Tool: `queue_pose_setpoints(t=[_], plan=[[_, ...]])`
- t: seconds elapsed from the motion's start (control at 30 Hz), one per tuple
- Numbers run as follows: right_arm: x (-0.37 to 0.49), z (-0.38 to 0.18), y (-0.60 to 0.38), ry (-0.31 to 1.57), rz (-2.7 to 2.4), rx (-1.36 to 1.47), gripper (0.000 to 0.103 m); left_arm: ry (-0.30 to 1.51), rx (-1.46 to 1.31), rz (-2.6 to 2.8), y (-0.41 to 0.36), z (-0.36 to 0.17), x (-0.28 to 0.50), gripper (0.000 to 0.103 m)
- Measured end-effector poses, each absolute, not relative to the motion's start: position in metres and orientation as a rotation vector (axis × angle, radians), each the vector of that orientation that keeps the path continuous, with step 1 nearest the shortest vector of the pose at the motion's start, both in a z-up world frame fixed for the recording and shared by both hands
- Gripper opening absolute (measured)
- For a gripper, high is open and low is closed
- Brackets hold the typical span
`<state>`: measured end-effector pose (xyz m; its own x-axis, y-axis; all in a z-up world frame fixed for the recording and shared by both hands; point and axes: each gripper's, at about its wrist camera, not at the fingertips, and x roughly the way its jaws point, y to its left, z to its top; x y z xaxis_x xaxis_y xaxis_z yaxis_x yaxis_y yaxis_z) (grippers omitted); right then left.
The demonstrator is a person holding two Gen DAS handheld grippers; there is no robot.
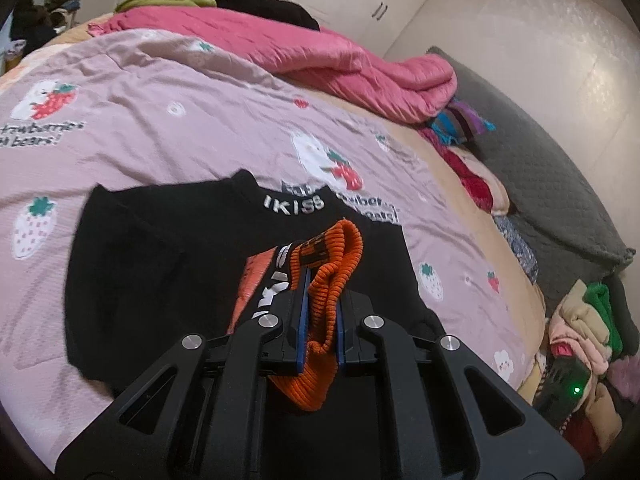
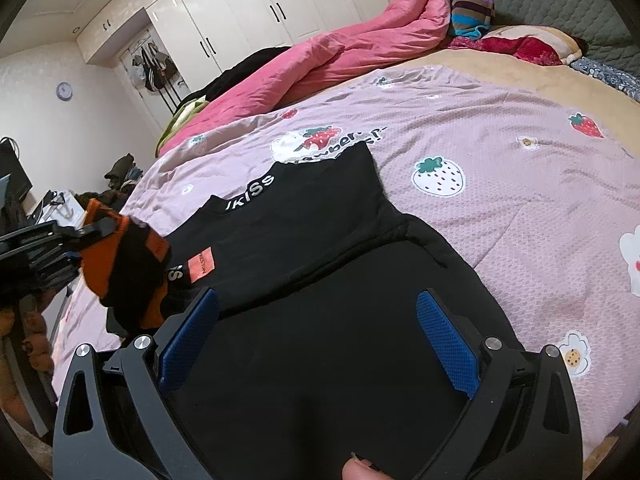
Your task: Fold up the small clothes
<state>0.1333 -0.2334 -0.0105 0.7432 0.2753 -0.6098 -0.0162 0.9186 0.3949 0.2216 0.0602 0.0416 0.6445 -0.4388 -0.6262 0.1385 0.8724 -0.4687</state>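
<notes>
A small black sweater (image 1: 168,248) with white "IKISS" on its collar lies spread on the pink strawberry bedspread (image 1: 160,128). My left gripper (image 1: 322,280) is shut on the sweater's orange ribbed cuff (image 1: 332,276) and holds it lifted over the sweater's body. In the right wrist view the left gripper (image 2: 100,228) shows at the left edge with the orange cuff (image 2: 104,256) in it. My right gripper (image 2: 316,300) is open and empty, its blue pads (image 2: 444,336) spread just above the lower body of the sweater (image 2: 320,240).
A rolled pink quilt (image 1: 320,52) lies across the far side of the bed. Striped and red cloths (image 1: 460,124) and a grey headboard pad (image 1: 540,168) are at the right. A clothes pile (image 1: 584,332) sits by the bed edge. White wardrobes (image 2: 240,16) stand behind.
</notes>
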Motion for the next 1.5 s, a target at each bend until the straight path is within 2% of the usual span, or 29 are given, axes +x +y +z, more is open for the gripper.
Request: queue_pose_setpoints(t=[0.33, 0.43, 0.5, 0.57, 0.63, 0.77, 0.87, 0.93, 1.1, 1.13, 1.17, 1.23, 1.27, 1.3, 1.33, 1.5], plan=[[0.139, -0.017, -0.226, 0.738, 0.171, 0.362, 0.099, 0.905, -0.373, -0.403, 0.028, 0.016, 0.248, 0.005], [0.141, -0.020, -0.223, 0.748, 0.177, 0.349, 0.099, 0.935, -0.406, -0.457, 0.022, 0.008, 0.255, 0.012], [0.144, -0.022, -0.219, 0.757, 0.180, 0.341, 0.099, 0.942, -0.411, -0.466, 0.019, 0.005, 0.258, 0.013], [0.147, -0.022, -0.215, 0.763, 0.188, 0.333, 0.099, 0.944, -0.410, -0.475, 0.018, 0.004, 0.259, 0.017], [0.151, -0.021, -0.207, 0.770, 0.201, 0.323, 0.099, 0.943, -0.412, -0.483, 0.020, 0.007, 0.260, 0.028], [0.166, -0.020, -0.187, 0.798, 0.249, 0.307, 0.098, 0.925, -0.405, -0.457, 0.032, 0.015, 0.260, 0.034], [0.181, -0.022, -0.168, 0.824, 0.278, 0.267, 0.097, 0.916, -0.383, -0.400, 0.046, 0.021, 0.258, 0.053], [0.195, -0.025, -0.152, 0.860, 0.304, 0.237, 0.076, 0.881, -0.335, -0.340, 0.059, 0.029, 0.255, 0.066], [0.223, -0.044, -0.131, 0.925, 0.301, 0.204, 0.070, 0.826, -0.362, -0.192, 0.110, 0.036, 0.251, 0.070], [0.226, -0.048, -0.130, 0.932, 0.292, 0.201, 0.064, 0.821, -0.385, -0.172, 0.122, 0.037, 0.249, 0.076], [0.227, -0.051, -0.127, 0.931, 0.293, 0.194, 0.059, 0.818, -0.400, -0.156, 0.130, 0.037, 0.249, 0.078], [0.229, -0.053, -0.123, 0.934, 0.312, 0.202, 0.040, 0.795, -0.442, -0.121, 0.149, 0.041, 0.247, 0.078], [0.229, -0.053, -0.122, 0.930, 0.315, 0.207, 0.037, 0.784, -0.454, -0.106, 0.156, 0.043, 0.246, 0.078], [0.229, -0.051, -0.121, 0.922, 0.335, 0.219, 0.022, 0.768, -0.463, -0.086, 0.164, 0.045, 0.244, 0.078], [0.228, -0.048, -0.120, 0.912, 0.366, 0.241, 0.016, 0.750, -0.466, -0.059, 0.171, 0.048, 0.243, 0.078], [0.224, -0.008, -0.104, 0.797, 0.456, 0.193, 0.013, 0.712, -0.493, -0.001, 0.195, 0.056, 0.238, 0.078]])
